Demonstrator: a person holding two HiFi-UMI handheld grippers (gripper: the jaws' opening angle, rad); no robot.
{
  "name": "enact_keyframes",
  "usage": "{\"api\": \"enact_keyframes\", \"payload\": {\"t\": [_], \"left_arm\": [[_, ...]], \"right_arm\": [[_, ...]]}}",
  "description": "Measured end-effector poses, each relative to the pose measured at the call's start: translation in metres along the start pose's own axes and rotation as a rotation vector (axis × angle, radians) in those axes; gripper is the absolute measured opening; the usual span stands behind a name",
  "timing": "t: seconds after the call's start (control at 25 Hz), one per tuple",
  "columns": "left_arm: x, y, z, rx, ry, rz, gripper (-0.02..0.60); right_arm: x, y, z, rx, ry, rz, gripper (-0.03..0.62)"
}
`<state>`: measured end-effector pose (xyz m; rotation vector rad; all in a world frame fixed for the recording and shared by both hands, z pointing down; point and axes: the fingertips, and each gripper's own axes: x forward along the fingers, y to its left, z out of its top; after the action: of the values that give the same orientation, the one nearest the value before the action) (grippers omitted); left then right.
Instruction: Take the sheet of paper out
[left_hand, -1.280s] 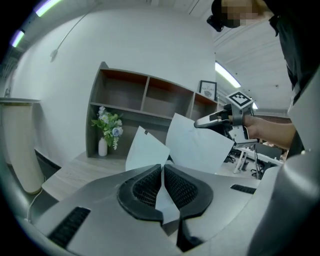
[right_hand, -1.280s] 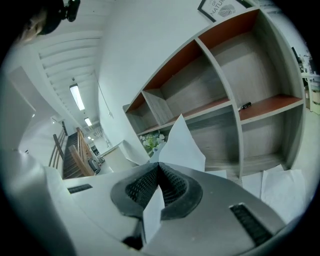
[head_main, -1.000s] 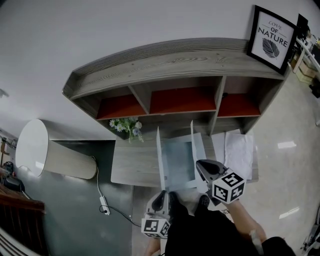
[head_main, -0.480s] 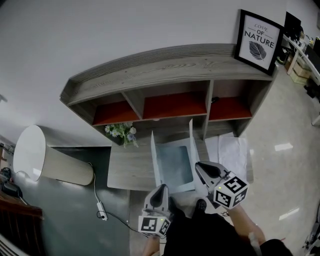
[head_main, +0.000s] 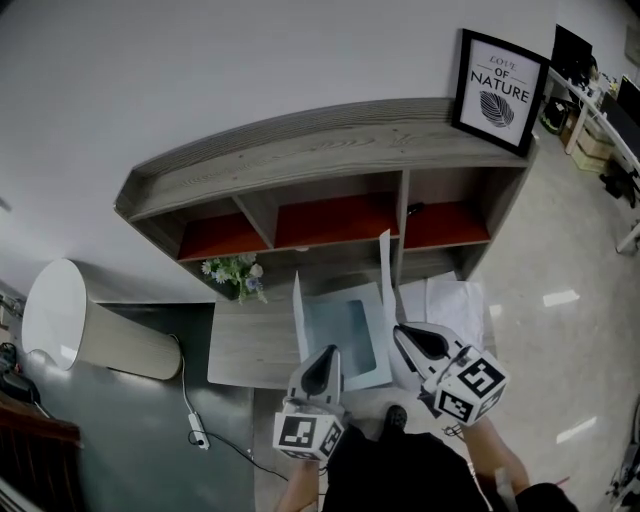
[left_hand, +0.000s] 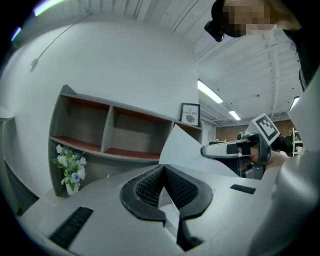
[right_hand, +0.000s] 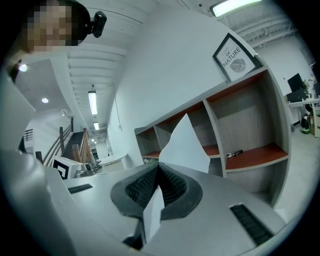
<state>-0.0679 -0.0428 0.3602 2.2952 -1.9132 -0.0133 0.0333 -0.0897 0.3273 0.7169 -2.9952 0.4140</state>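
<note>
White sheet of paper (head_main: 345, 330) pinched by left claw (head_main: 328, 353) and right claw (head_main: 401, 333); wooden shelf (head_main: 330, 150), flowers (head_main: 232, 272) beyond.

Matt white paper sheet (head_main: 342, 332); grey wood-grain shelf (head_main: 330, 140).

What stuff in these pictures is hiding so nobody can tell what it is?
- Head view: the sheet of paper, pinched by the left gripper and the right gripper, covers the desk below it.
- Head and right gripper views: the dark thing in the right compartment of the shelf is too small to name.
- Head view: the white pile beside the sheet is partly behind the right gripper; paper or cloth, unclear.
</note>
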Motion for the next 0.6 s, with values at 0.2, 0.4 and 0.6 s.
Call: {"api": "enact_keyframes", "payload": {"t": [0.2, 0.4, 0.6], "left_arm": [[0.010, -0.010, 0.027, 0.016, -0.031, -0.037, 0.012], [0.015, -0.018, 0.050, 0.021, -0.069, -0.070, 0.012], [0.017, -0.027, 0.059, 0.040, -0.080, -0.095, 0.012]], "right_arm": [[-0.011, -0.001, 0.012, -0.018, -0.032, 0.014, 0.012], [-0.019, -0.003, 0.022, -0.043, -0.060, 0.010, 0.012], [-0.026, -0.003, 0.027, -0.077, -0.073, 0.000, 0.012]]}}
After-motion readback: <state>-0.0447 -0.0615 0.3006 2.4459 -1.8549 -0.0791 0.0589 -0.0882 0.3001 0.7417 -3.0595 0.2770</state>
